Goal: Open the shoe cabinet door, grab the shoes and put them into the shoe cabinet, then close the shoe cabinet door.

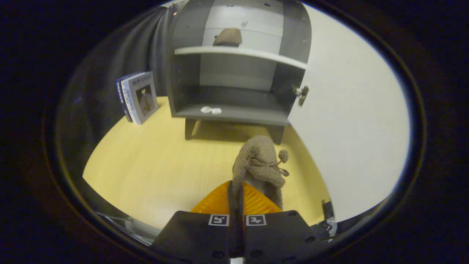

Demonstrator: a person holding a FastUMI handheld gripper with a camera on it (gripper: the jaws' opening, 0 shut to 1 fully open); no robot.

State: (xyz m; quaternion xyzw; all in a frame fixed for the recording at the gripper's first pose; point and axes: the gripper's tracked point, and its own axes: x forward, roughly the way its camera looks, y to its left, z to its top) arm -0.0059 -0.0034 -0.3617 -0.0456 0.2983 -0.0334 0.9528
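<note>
Gripper [237, 200] points forward toward the shoe cabinet [234, 73], level with the tabletop. Its two fingers are drawn close together, pinching the rim of a brown shoe [262, 165] — both fingers press on the shoe's collar edge, which runs down between them. The shoe stands upright just ahead of the fingertips, toe toward 12 o'clock, with a tied lace and a small pompom at its 3 o'clock side.

The cabinet stands beyond the held shoe at 12 o'clock, on short legs on the wooden table [154, 165]. Its door [348, 121] is swung open to 3 o'clock, a hinge [302, 93] showing at the cabinet's edge. A second brown shoe [229, 37] sits on the upper shelf [238, 53]. Two small pale objects [211, 109] lie on the bottom shelf near its front edge; what they are cannot be told.

Books [138, 96] lean upright at 10 o'clock from the gripper, just beside the cabinet's left wall. Cover writing is too small to read. Two square markers [237, 220] sit on the gripper body — pattern only, no text.
</note>
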